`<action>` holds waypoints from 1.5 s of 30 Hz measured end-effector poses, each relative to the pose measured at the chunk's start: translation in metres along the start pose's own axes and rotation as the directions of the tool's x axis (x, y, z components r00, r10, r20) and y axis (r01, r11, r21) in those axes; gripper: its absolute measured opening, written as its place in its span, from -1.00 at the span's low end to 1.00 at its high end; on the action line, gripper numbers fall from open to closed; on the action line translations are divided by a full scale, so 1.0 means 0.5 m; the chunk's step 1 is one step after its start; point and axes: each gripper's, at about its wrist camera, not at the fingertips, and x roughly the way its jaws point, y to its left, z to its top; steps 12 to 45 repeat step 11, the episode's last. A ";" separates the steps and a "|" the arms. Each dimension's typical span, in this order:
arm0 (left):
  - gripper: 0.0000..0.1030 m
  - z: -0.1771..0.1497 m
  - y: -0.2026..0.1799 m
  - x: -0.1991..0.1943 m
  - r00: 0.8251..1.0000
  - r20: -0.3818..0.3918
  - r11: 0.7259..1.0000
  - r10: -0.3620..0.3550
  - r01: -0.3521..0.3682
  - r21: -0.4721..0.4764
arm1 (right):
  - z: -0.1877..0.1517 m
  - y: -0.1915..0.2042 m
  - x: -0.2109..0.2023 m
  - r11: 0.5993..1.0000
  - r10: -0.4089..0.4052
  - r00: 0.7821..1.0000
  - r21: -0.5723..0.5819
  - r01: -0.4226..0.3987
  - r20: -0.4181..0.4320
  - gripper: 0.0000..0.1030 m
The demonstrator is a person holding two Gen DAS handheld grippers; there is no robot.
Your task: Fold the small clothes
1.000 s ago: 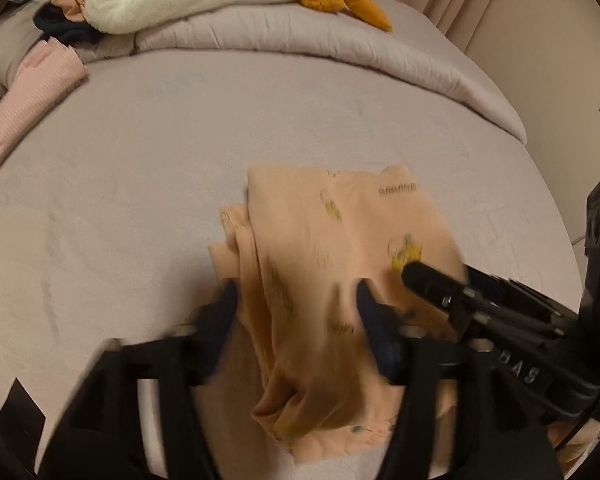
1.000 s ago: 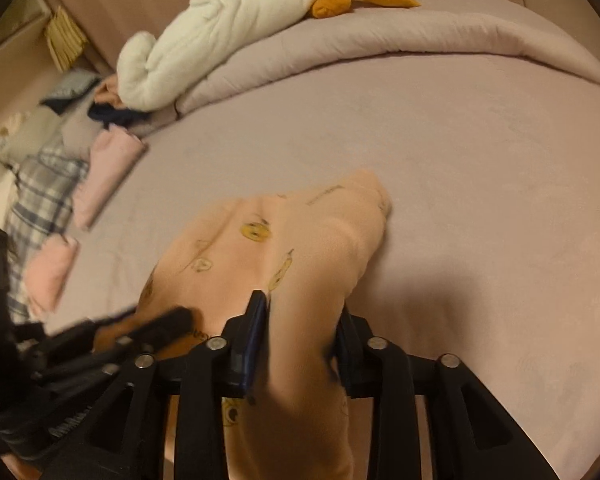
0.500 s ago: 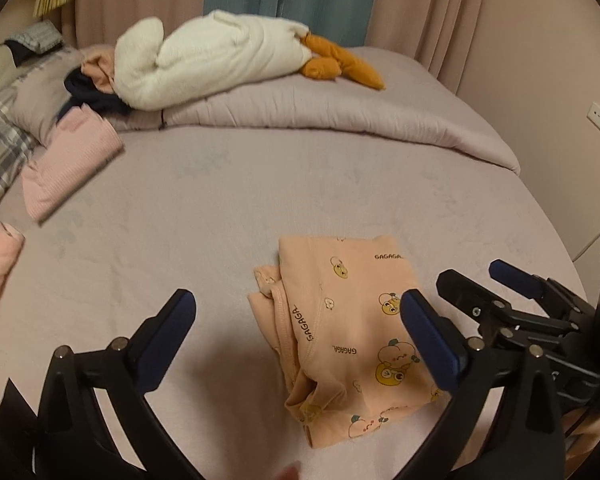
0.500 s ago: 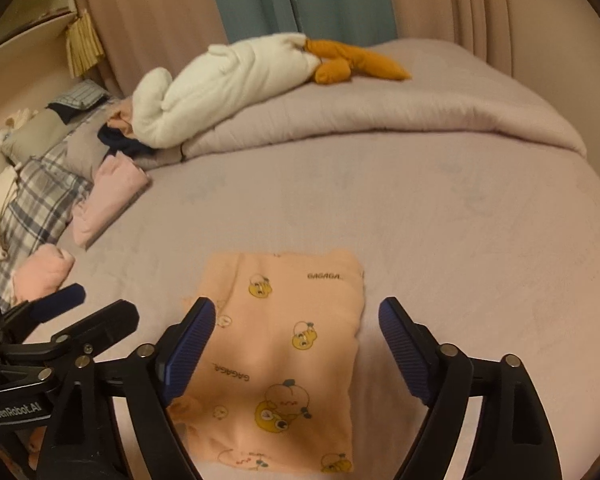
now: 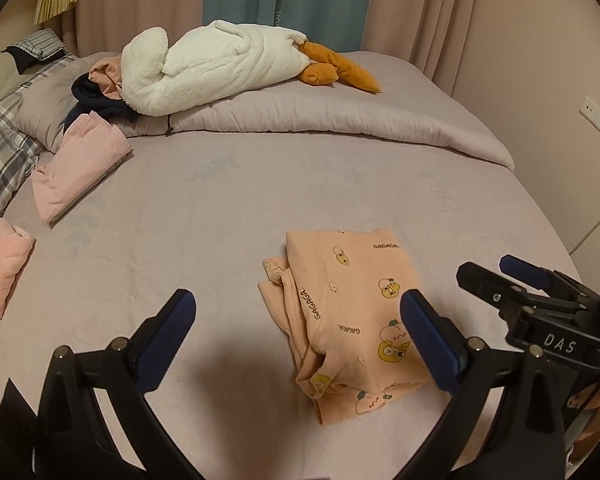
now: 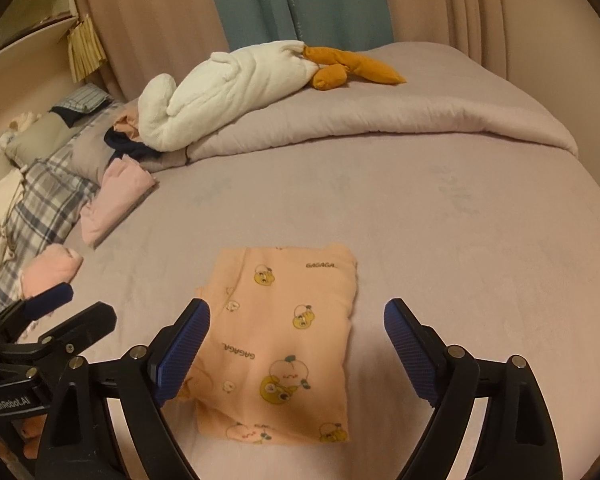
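Folded peach garment (image 6: 284,340), printed with cartoon figures and "GAGAGA" lettering, lies flat on the mauve bed (image 6: 440,240), near the front edge of the view. Left gripper (image 5: 300,332): fingers (image 5: 168,336) spread wide, having just been opening, nothing between the pads; garment sits below and toward its right finger. Right gripper (image 6: 296,352): fingers (image 6: 184,348) likewise spread, just opened, hovering above the garment without touching it. Folded pink clothes (image 5: 76,168) lie well apart at left. White plush toy (image 5: 212,68) rests on the rolled duvet (image 5: 340,116).
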 end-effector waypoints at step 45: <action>0.98 -0.005 -0.001 -0.012 1.000 0.014 1.000 -0.016 0.016 -0.007 | -0.010 -0.004 -0.010 1.000 -0.023 1.000 0.001 0.023 0.000 0.72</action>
